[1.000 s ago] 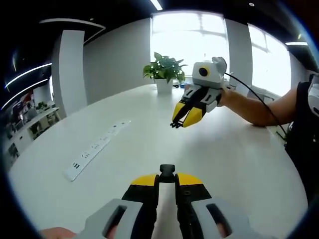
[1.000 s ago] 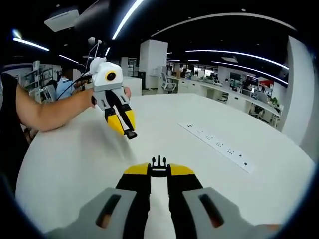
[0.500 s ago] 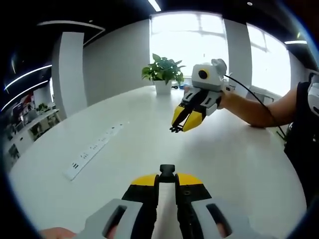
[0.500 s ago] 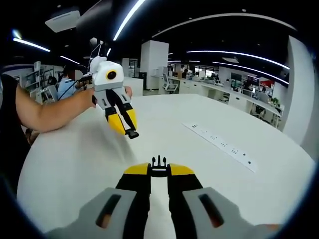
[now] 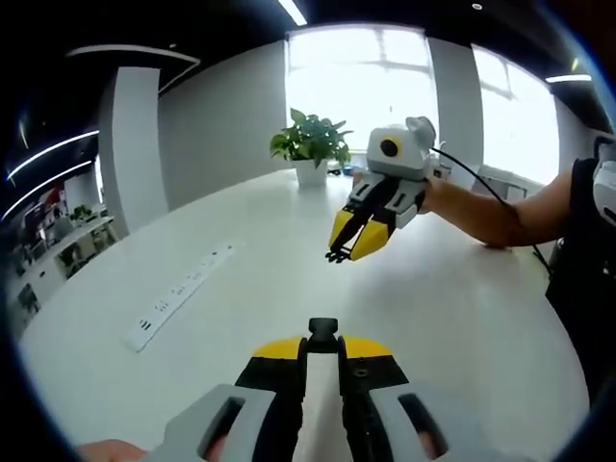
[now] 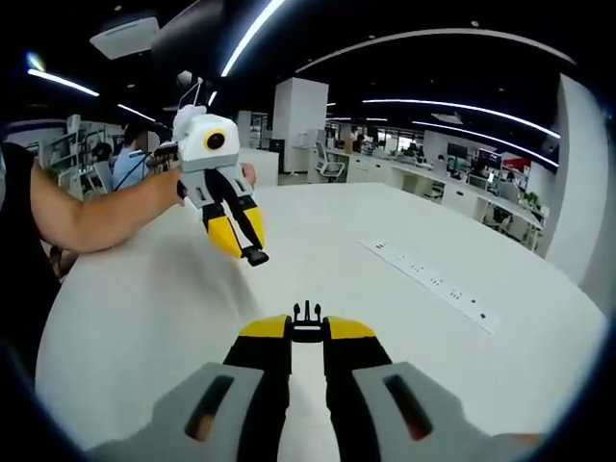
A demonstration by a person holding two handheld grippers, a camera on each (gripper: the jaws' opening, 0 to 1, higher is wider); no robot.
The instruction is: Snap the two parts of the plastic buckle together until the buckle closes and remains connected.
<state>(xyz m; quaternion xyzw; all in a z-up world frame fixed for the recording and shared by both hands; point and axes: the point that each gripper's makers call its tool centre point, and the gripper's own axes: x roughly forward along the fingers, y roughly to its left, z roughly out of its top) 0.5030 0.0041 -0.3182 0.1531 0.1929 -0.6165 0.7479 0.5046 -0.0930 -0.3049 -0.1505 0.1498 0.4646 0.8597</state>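
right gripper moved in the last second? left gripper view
Yes, slightly. The right gripper, shut on its buckle half, drifted left toward the power strip while the left gripper and table barely shifted.

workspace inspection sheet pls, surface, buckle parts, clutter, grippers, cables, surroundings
surface: white table, mostly bare.
job's things: socket half of the buckle is pinched at the tips of the left hand-held gripper; pronged half of the buckle is pinched at the tips of the right hand-held gripper; the halves are apart and not yet joined.
clutter: white power strip lying flat on the table.
grippers: both shut on their halves, held above the table, pointed toward each other.
cables: black cable runs back from the right hand-held gripper along the person's arm.
surroundings: potted plant by bright windows; open office with desks.
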